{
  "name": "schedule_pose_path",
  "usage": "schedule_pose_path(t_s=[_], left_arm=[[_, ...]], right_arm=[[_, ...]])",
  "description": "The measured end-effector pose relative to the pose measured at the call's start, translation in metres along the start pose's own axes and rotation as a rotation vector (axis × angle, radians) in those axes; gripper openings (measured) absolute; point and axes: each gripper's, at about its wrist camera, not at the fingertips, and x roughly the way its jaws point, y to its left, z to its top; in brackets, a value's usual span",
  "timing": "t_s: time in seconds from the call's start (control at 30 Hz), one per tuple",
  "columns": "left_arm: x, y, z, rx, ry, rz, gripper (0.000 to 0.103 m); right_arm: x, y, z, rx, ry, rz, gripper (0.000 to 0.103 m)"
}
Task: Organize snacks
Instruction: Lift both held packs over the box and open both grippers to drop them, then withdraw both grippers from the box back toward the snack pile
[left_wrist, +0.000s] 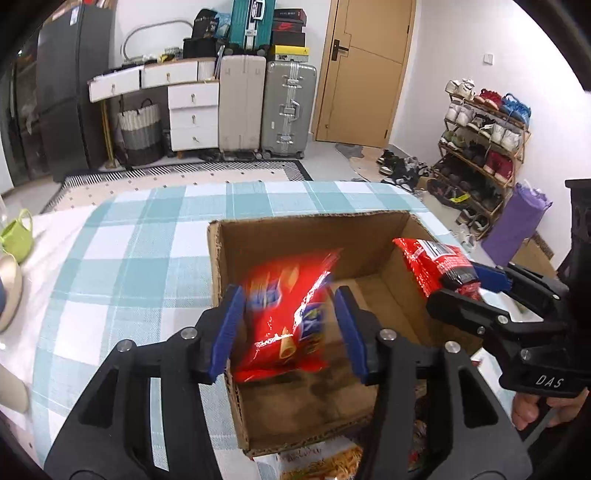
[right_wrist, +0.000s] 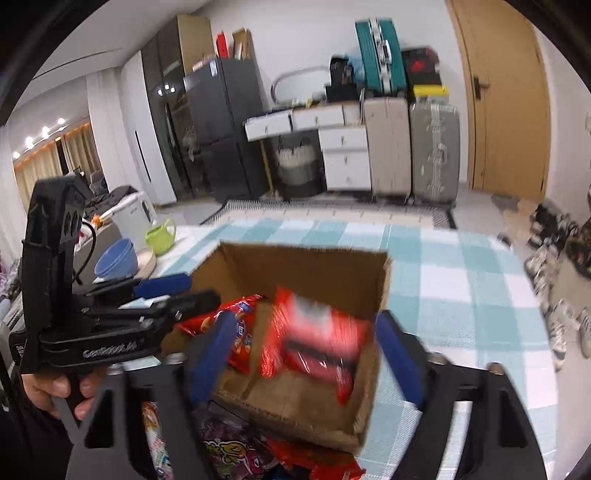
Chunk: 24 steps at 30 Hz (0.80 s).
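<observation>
red snack bag (left_wrist: 284, 317) loose between open left tongs (left_wrist: 288, 328), above cardboard box (left_wrist: 295, 236)

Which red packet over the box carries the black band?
The right gripper's packet; it has a black band, while the left gripper's packet shows blue logos.

The left gripper (left_wrist: 288, 325) points forward and downward, its blue pads (left_wrist: 231, 325) spread apart and pressing on nothing. The right gripper (right_wrist: 303, 365) tilts down likewise, jaws wide. A bare hand (right_wrist: 55, 391) grips the left handle from below.
</observation>
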Motion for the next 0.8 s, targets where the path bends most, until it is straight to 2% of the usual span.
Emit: schedule_pose_path(t_s=[0.03, 0.1, 0.13, 0.17, 0.23, 0.37, 0.6, 0.8], left_arm=[[-0.005, 0.002, -0.001, -0.006, -0.006, -0.019, 0.056], [-0.015, 0.004, -0.003, -0.002, -0.023, -0.042, 0.078], [-0.023, 0.004, -0.004, 0.004, -0.040, -0.038, 0.096], [-0.032, 0.003, -0.006, 0.011, -0.061, -0.008, 0.102], [-0.049, 0.002, -0.010, 0.033, -0.095, 0.046, 0.102], [-0.075, 0.006, -0.023, 0.027, -0.094, 0.087, 0.102], [-0.118, 0.012, -0.062, 0.009, -0.076, 0.084, 0.102], [-0.140, 0.012, -0.090, -0.022, -0.068, 0.080, 0.102]], right_arm=[[-0.007, 0.000, 0.001, 0.001, -0.014, -0.005, 0.090], [-0.018, 0.000, 0.001, 0.006, -0.032, -0.014, 0.096], [-0.024, -0.001, 0.001, 0.014, -0.039, -0.023, 0.100], [-0.030, -0.003, 0.000, 0.023, -0.044, -0.028, 0.102], [-0.042, -0.007, -0.003, 0.051, -0.046, -0.029, 0.102], [-0.061, -0.010, -0.015, 0.085, -0.045, -0.035, 0.102], [-0.095, -0.005, -0.046, 0.076, -0.027, -0.019, 0.102], [-0.113, 0.004, -0.070, 0.075, -0.020, -0.011, 0.102]])
